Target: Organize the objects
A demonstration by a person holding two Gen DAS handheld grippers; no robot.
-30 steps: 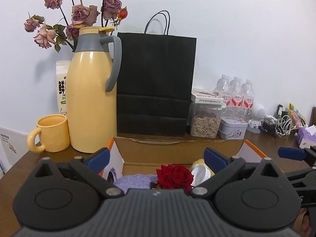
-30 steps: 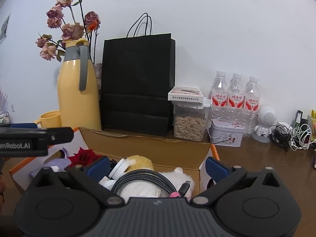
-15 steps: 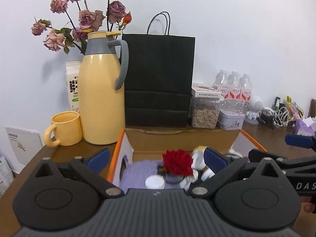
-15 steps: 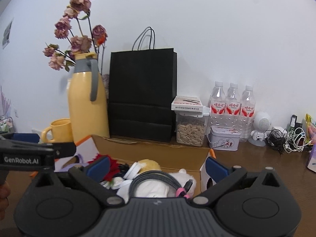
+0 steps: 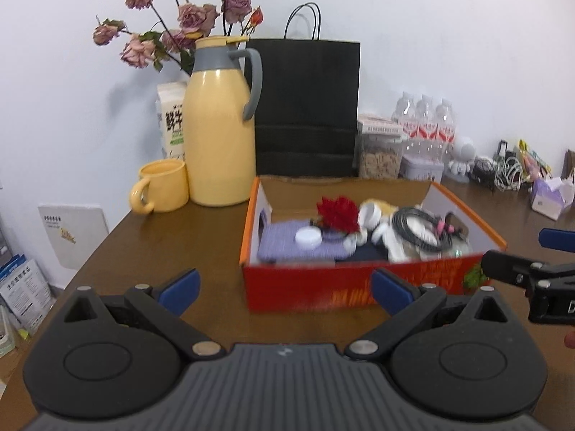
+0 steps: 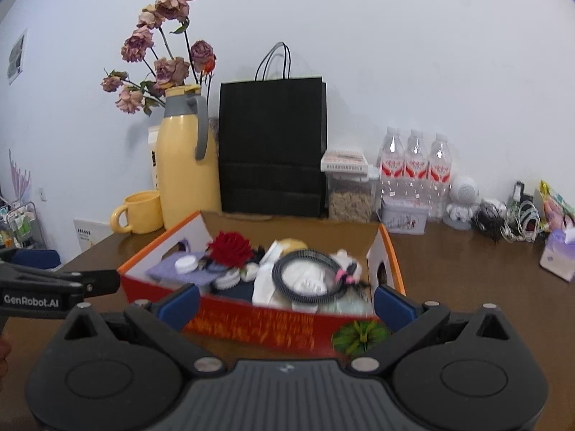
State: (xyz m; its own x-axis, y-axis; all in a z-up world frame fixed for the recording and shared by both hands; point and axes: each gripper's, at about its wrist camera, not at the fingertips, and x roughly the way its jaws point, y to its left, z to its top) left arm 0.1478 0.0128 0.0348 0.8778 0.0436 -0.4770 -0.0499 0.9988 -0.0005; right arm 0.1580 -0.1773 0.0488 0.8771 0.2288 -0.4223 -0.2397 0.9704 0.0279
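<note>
An open red and orange cardboard box (image 5: 345,287) (image 6: 258,327) stands on the brown table. It holds a red rose (image 5: 337,210) (image 6: 230,248), a purple cloth (image 5: 287,248), a white round lid (image 5: 308,237), a coiled black cable (image 6: 305,276) (image 5: 417,226) and white plush items. My left gripper (image 5: 284,287) is open and empty in front of the box. My right gripper (image 6: 285,303) is open and empty at the box's near wall. The right gripper also shows in the left wrist view (image 5: 521,265), at the far right.
A yellow thermos jug (image 5: 219,125), yellow mug (image 5: 161,186), dried roses (image 5: 179,18), black paper bag (image 5: 305,107), seed jar (image 5: 381,151), three water bottles (image 5: 427,122), a tin (image 6: 404,215), cables (image 6: 503,215) and a purple tissue pack (image 5: 551,197) line the back wall.
Both grippers have drawn back and up from over the box. The whole box and its red front wall have come into view. Both stayed open and empty.
</note>
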